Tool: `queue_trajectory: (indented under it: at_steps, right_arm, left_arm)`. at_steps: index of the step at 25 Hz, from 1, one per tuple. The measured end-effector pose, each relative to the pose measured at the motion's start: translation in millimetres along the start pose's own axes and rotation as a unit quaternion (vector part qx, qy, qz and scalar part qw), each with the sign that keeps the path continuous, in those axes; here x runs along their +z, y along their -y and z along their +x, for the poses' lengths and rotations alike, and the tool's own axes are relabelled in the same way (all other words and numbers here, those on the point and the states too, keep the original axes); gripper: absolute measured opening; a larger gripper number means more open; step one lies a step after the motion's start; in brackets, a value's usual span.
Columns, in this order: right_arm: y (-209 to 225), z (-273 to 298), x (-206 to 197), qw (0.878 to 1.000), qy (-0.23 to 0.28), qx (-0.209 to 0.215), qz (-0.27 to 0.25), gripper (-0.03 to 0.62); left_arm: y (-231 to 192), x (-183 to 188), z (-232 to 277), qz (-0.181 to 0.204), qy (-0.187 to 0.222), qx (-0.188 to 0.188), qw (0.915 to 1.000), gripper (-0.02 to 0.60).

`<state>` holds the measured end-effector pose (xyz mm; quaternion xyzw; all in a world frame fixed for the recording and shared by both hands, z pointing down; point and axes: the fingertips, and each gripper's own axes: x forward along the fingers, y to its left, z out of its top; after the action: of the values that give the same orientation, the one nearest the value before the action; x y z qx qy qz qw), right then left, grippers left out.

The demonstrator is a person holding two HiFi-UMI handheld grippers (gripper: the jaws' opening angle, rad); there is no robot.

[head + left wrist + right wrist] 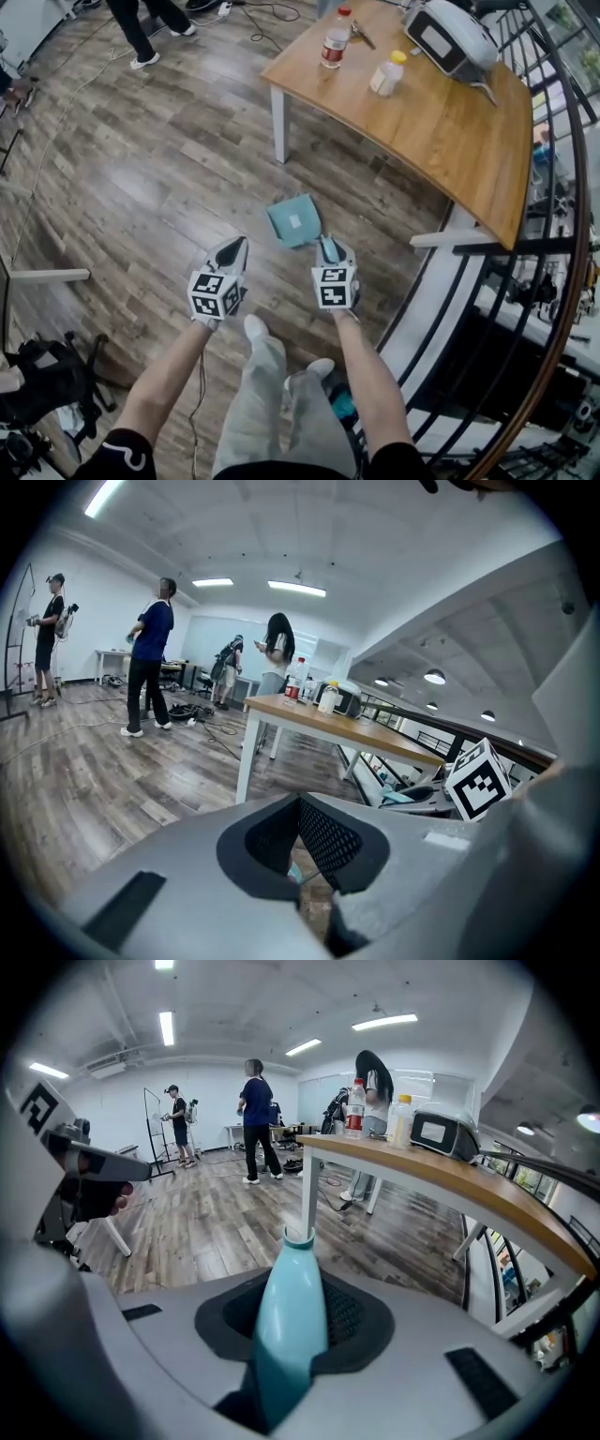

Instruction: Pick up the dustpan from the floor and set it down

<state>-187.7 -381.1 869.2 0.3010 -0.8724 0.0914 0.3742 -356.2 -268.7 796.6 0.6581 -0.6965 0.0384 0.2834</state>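
Note:
A teal dustpan [292, 221] lies low over the wood floor just ahead of my feet, its pan pointing away from me; whether it touches the floor I cannot tell. My right gripper [328, 251] is shut on its handle, and in the right gripper view the teal handle [291, 1307] runs up between the black pads. My left gripper [236, 246] hangs beside it to the left, apart from the dustpan, jaws together with nothing held. In the left gripper view, the left gripper [298, 841] shows only a sliver of floor between its pads.
A wooden table [450, 131] with a white leg [278, 122] stands just beyond the dustpan, bearing a bottle [335, 42], a jar [387, 75] and a white device [450, 36]. A curved railing [525, 281] runs along the right. People stand at the far end; a chair [47, 375] stands at lower left.

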Motion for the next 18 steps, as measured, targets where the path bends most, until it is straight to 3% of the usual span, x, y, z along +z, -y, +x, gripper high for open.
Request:
queue_trajectory:
  at_steps: [18]
  right_arm:
    - [-26, 24, -37, 0.999, -0.037, 0.012, -0.013, 0.089]
  left_arm:
    - [-25, -15, 1, -0.016, -0.012, 0.016, 0.9997, -0.003]
